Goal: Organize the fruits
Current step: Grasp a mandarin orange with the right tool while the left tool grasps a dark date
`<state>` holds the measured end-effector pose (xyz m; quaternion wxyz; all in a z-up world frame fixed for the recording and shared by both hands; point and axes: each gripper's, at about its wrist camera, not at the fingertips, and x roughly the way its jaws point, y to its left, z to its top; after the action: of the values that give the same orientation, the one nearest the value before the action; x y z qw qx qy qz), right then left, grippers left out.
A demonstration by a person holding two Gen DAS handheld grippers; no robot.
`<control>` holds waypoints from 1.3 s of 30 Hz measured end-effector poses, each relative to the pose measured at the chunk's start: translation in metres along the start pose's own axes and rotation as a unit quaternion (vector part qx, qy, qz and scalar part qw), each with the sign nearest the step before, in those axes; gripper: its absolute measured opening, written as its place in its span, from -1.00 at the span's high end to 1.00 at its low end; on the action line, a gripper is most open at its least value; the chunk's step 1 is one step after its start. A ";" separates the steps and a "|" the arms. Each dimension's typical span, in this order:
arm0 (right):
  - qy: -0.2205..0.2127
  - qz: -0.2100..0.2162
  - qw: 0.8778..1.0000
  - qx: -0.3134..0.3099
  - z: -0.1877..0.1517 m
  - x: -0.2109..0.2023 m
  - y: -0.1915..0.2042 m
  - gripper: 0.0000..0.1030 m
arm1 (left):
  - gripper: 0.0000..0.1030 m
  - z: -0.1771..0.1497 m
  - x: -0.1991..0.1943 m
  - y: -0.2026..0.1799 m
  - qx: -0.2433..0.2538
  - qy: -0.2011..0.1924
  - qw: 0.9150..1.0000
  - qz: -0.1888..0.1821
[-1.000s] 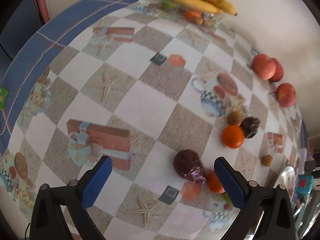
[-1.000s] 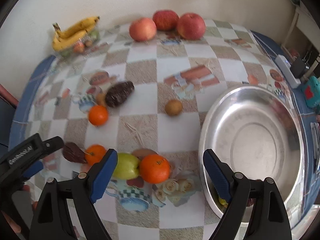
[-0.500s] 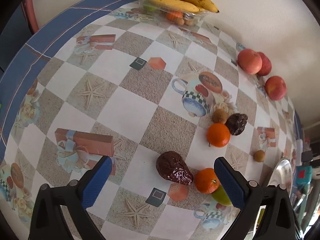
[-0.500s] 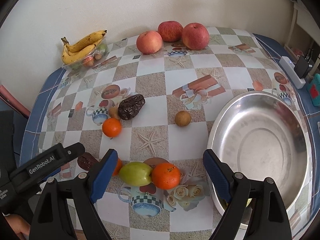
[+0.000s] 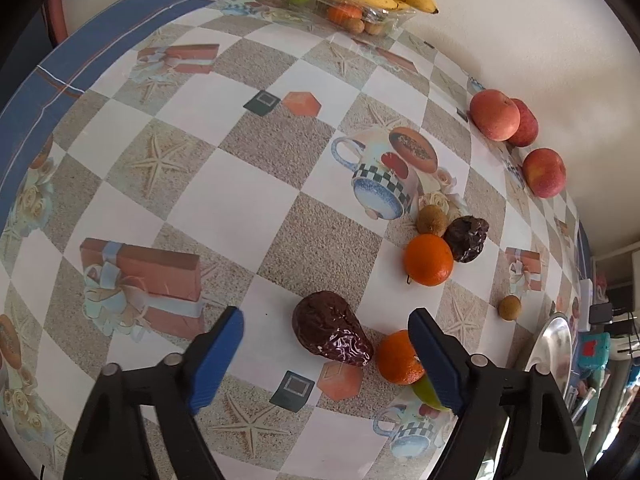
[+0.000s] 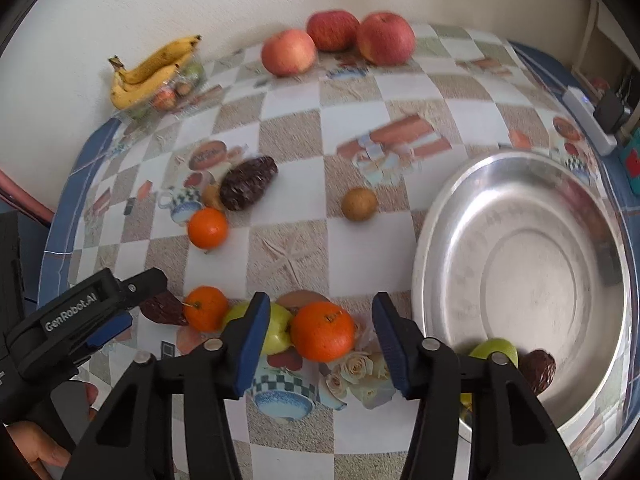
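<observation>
My left gripper (image 5: 326, 340) is open, its blue fingers on either side of a dark wrinkled fruit (image 5: 328, 330) on the tablecloth. An orange (image 5: 398, 358) lies beside its right finger, with a green apple (image 5: 424, 394) partly hidden behind it. In the right wrist view, my right gripper (image 6: 320, 328) is open with a larger orange (image 6: 322, 332) between its fingers, a small gap on each side. The green apple (image 6: 276, 328) sits behind its left finger. The left gripper (image 6: 136, 300) shows at the left, over the dark fruit (image 6: 162, 308).
A metal bowl (image 6: 520, 184) at the right holds a green apple (image 6: 494, 354) and a dark fruit (image 6: 540, 366). Farther back lie an orange (image 6: 207, 227), another dark fruit (image 6: 248, 182), a small brown fruit (image 6: 359, 204), three apples (image 6: 288, 52) and bananas (image 6: 152, 68). A power strip (image 6: 588, 120) lies at the right edge.
Both grippers have narrowed their fingers. The left one has closed in on the dark fruit; the right one has moved forward, its fingers now on either side of the orange.
</observation>
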<state>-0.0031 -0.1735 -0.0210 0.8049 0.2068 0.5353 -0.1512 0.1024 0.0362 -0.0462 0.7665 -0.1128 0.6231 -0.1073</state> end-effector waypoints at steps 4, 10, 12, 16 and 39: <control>0.022 -0.003 1.000 0.009 -0.003 0.010 -0.006 0.08 | -0.27 -0.002 0.008 0.004 -0.009 0.018 1.000 -0.005; 0.034 0.013 0.999 0.020 -0.006 0.016 -0.009 0.13 | -0.18 -0.002 0.010 0.004 -0.010 0.013 1.000 -0.004; 0.033 0.014 0.999 0.020 -0.006 0.016 -0.009 0.15 | 0.05 -0.001 0.011 0.004 -0.009 0.014 1.000 -0.004; 0.035 0.024 0.999 0.024 -0.005 0.017 -0.007 0.29 | 0.19 -0.001 0.012 0.006 -0.014 0.017 1.000 -0.014; -0.007 0.024 0.999 0.040 0.004 -0.018 -0.023 0.32 | 0.24 0.006 -0.023 0.010 -0.036 -0.026 0.998 -0.041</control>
<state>-0.0176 -0.1949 -0.0075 0.8030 0.2504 0.5181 -0.1549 0.1039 0.0531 -0.0263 0.7728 -0.1684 0.6013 -0.1135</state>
